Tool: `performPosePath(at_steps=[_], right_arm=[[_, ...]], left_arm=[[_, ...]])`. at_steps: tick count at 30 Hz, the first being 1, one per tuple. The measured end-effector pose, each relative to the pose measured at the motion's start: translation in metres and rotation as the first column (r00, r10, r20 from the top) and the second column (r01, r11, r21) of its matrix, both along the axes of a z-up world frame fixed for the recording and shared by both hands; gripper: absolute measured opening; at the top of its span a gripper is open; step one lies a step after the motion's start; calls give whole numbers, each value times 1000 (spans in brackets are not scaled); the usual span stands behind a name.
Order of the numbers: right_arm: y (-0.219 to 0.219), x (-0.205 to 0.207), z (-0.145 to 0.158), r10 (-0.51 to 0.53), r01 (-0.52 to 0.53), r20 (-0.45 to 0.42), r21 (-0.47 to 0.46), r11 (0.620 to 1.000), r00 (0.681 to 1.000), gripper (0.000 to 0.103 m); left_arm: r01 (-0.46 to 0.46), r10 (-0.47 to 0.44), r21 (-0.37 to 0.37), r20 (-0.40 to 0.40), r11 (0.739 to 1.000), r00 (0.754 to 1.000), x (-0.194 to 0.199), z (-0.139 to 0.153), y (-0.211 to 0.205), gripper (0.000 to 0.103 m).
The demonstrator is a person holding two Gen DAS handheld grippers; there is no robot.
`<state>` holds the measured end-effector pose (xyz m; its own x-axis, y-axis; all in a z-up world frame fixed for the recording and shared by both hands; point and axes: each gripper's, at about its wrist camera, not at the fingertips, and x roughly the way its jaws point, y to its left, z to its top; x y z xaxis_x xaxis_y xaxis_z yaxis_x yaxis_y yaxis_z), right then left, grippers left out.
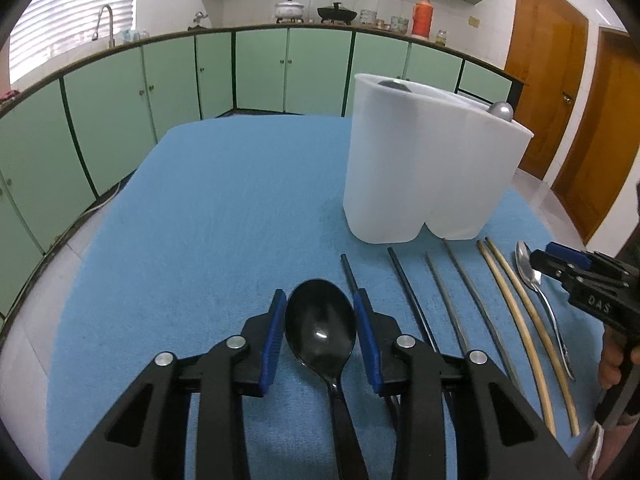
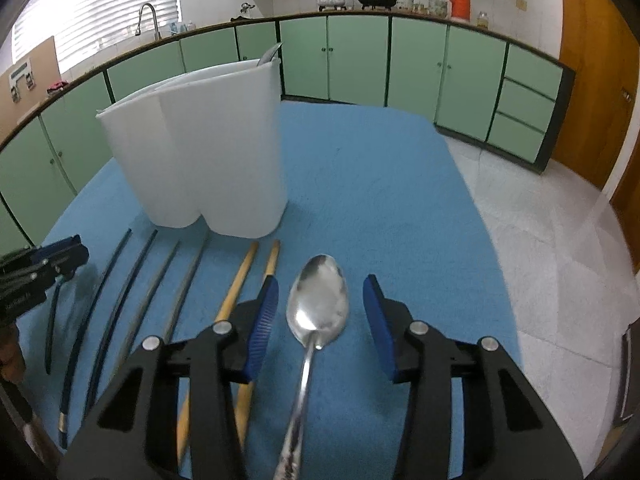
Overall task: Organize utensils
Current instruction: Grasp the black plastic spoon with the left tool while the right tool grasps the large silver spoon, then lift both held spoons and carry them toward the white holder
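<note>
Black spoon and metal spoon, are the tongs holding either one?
Neither. Both tongs are open, left straddling the black spoon, right straddling the metal spoon.

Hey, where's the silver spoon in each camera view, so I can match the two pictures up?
Left wrist view: silver spoon lies at far right on the blue cloth, beside the tan chopsticks, under the right gripper.
Right wrist view: bottom centre, bowl between the open fingers.
Shared landmark: the white utensil holder.
</note>
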<state>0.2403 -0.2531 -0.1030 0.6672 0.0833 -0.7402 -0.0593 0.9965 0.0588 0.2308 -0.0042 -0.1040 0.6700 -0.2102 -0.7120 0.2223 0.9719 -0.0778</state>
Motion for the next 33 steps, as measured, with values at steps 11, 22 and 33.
performPosePath(at_steps=[11, 22, 33], right_arm=[[6, 22, -11, -44, 43, -73, -18, 999, 996, 43], [6, 17, -15, -53, 52, -75, -22, 998, 996, 34], [0, -27, 15, -6, 1, 130, 44, 999, 992, 34]], left_arm=[[1, -1, -4, 15, 1000, 1000, 0, -2, 1, 34], [12, -11, -19, 27, 1000, 1000, 1, 0, 1, 34], [8, -4, -40, 109, 999, 994, -13, 15, 3, 34]])
